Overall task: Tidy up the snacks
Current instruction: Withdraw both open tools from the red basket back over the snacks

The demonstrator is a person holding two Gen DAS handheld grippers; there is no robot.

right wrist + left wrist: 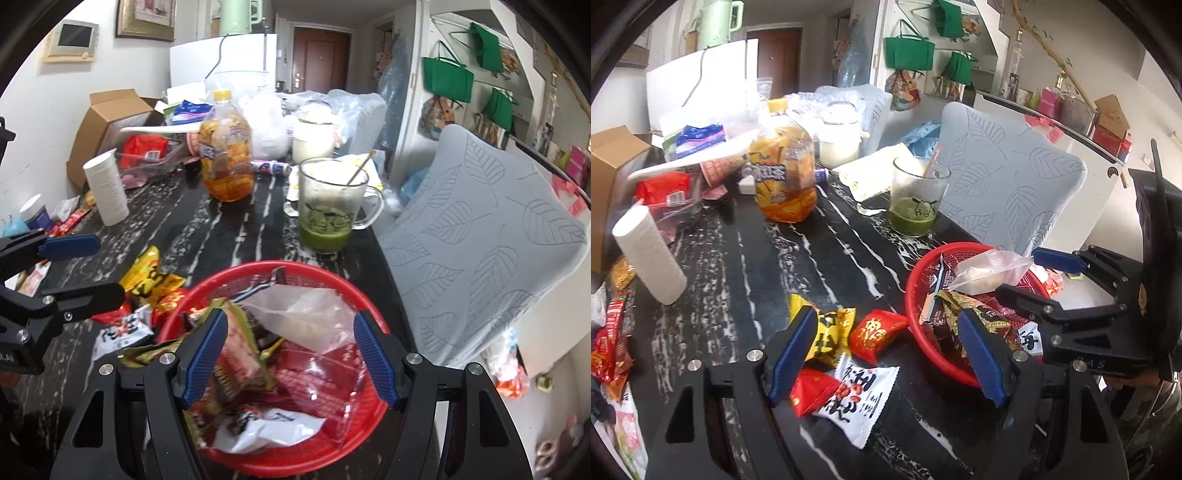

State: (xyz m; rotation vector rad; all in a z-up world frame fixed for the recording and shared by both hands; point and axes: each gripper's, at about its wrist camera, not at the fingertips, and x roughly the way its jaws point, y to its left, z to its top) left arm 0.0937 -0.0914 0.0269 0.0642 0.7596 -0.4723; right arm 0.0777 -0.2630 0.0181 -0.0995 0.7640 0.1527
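Note:
My left gripper (886,354) hangs open over loose snack packets on the black marbled table (775,258): a yellow packet (831,332), a red packet (877,334) and a white packet (860,398). Its pads touch none of them. To the right is a red mesh basket (911,295) holding several wrapped snacks. My right gripper (291,354) stands open above that basket (258,267). A clear plastic bag (306,314) lies loose on the pile between its fingers, free of the pads. Each view also shows the other gripper: right (1034,280), left (81,269).
A glass mug of green liquid (328,210) and an orange drink bottle (227,162) stand behind the basket. A white paper roll (105,188), a cardboard box (107,125) and more clutter fill the far left. A grey leaf-patterned chair (480,240) is against the table's right edge.

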